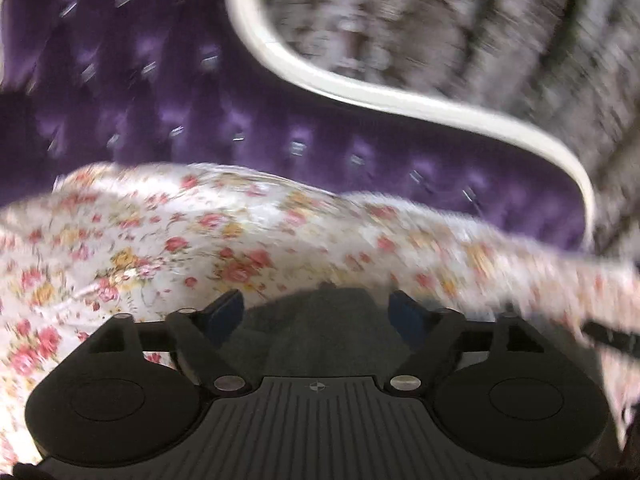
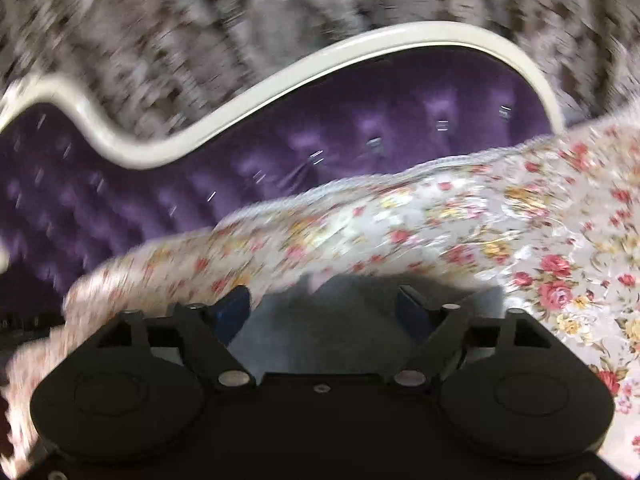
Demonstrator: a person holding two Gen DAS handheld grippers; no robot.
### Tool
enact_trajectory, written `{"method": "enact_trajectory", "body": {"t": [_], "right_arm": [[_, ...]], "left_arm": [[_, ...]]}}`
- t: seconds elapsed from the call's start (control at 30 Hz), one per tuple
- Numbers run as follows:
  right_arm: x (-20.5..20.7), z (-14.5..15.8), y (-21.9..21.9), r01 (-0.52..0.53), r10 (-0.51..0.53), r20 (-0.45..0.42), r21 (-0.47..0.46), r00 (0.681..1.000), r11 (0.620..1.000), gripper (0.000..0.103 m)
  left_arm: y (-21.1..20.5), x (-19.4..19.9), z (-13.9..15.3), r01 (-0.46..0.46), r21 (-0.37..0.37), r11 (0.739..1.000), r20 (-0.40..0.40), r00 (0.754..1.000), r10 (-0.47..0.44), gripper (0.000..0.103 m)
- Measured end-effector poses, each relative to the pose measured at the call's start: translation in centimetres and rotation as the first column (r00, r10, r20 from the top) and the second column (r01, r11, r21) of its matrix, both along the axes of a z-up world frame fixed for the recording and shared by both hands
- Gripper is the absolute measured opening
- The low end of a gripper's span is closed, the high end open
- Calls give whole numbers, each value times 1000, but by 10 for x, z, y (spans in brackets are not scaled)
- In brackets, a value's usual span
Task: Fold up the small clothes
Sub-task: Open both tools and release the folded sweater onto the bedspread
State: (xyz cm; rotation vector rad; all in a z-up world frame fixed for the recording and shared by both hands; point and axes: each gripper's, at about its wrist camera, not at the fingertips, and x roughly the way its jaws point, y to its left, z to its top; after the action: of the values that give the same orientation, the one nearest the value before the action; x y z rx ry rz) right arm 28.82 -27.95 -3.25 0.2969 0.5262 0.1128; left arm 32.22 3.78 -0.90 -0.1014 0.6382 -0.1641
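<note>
Black body of the left hand-held gripper (image 1: 318, 312) is filling the bottom of its view, jaws standing wide apart w/ blue pads (image 1: 226, 312) showing on the inner faces. Nothing is sitting between them; no pad is pressing on cloth. Just past the tips, a grey garment (image 1: 316, 320) is lying flat, partly hidden by the gripper body, so its shape can't be made out.

Right hand-held gripper (image 2: 324, 306) is looking the same in its own view: jaws spread, blue pads (image 2: 234, 308) bare, not gripping anything. Grey garment (image 2: 320, 320) is showing in the gap there too, under the tips and not being pinched.

Garment is resting on a bed w/ a floral bedspread (image 1: 168, 240), white w/ pink and yellow roses, rumpling up beyond the tips in both views. Bedspread's edge (image 2: 440, 168) looks lace-trimmed in the right view.

Behind it, a purple tufted headboard (image 1: 160, 100) w/ shiny buttons is curving across, framed by a cream rim (image 1: 400, 100). Patterned grey-brown wallpaper (image 2: 200, 40) is sitting above. Both views are heavily blurred.
</note>
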Motion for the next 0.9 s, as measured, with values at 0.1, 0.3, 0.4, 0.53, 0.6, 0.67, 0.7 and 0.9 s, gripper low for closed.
{"method": "enact_trajectory", "body": {"t": [0.1,0.3,0.4,0.53,0.6,0.67,0.7,0.9], "right_arm": [[-11,-1,33,-86,85,-13,-128,996,988,85],[-8,-13,82,-184,178,-48,-303,983,935,85],[8,-24,85,-161,139,-86,-360,986,919,85],[22,-41,66,-79,51,-97,-306,994,949,96],[19,-44,61,-60,38,-85,-274,996,960,96],[19,-44,62,-60,38,-83,-281,996,958,96],[19,-43,61,-60,39,-83,-274,996,960,96],[-8,-23,61,-85,79,-33,-227,996,970,95]], "left_arm": [[-30,-17,-6,109,134,985,-24,994,-107,85],[-56,-15,-32,122,257,959,-61,992,-110,85],[-39,4,-45,25,249,968,-105,994,1,86],[-10,15,-63,-47,144,988,-109,992,63,103],[-9,11,-66,-46,149,988,-75,996,58,103],[-10,7,-68,-53,150,987,-49,997,61,103],[-11,6,-69,-55,148,987,-41,997,62,103],[-14,6,-68,-56,157,986,-40,997,63,103]]}}
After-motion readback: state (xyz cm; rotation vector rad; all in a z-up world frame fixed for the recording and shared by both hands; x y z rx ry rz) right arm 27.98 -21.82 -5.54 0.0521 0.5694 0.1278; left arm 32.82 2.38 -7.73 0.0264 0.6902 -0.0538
